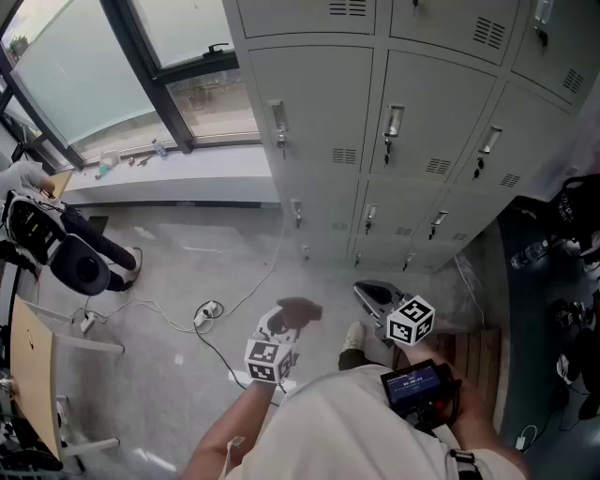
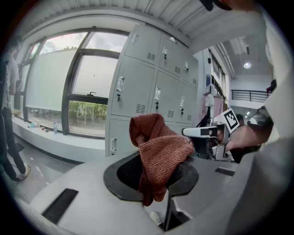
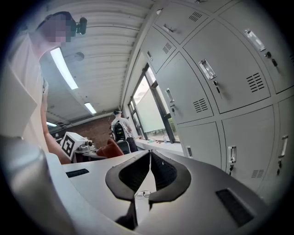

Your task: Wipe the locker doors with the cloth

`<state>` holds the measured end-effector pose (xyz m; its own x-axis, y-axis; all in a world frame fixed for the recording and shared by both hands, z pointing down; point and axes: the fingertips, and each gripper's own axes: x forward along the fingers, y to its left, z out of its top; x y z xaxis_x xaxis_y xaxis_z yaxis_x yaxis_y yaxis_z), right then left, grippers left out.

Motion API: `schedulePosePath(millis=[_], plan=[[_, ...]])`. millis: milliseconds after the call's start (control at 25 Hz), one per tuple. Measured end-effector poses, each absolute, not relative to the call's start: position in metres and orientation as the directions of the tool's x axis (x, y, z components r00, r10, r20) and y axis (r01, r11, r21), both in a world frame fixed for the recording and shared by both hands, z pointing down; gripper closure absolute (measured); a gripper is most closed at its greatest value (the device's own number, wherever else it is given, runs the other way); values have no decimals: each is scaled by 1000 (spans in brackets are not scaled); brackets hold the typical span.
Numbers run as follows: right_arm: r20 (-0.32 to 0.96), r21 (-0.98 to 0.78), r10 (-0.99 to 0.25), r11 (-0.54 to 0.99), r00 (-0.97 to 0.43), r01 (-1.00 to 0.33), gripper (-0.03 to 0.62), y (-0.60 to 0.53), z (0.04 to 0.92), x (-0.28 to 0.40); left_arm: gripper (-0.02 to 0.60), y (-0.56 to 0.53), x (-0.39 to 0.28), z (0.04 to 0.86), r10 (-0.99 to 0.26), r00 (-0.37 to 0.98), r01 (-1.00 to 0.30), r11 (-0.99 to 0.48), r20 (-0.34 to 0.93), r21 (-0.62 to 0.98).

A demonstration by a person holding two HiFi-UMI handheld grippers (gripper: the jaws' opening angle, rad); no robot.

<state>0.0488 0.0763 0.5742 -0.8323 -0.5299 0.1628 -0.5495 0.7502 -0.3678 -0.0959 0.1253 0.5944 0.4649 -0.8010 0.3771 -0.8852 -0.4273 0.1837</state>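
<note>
Grey locker doors rise at twelve o'clock, well apart from the rust-red cloth clamped in the left tongs, right tongs closed on nothing, so wiping likely awaits a forward reach.

Window — white cable across floor

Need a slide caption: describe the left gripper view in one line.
Left gripper holds a rust cloth facing grey lockers.
</note>
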Motion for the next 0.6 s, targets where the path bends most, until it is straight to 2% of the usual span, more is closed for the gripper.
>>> schedulePosePath(millis=[280,600], plan=[[150,-343,-526,767,-837,-543,574,-31,564,76,506,14,-69,586,-822,439,-898,-410,362,159],[159,-376,-573,718,-804,-586,574,-110,568,111,506,-59,-40,588,-811,444,-895,-422,382,145]])
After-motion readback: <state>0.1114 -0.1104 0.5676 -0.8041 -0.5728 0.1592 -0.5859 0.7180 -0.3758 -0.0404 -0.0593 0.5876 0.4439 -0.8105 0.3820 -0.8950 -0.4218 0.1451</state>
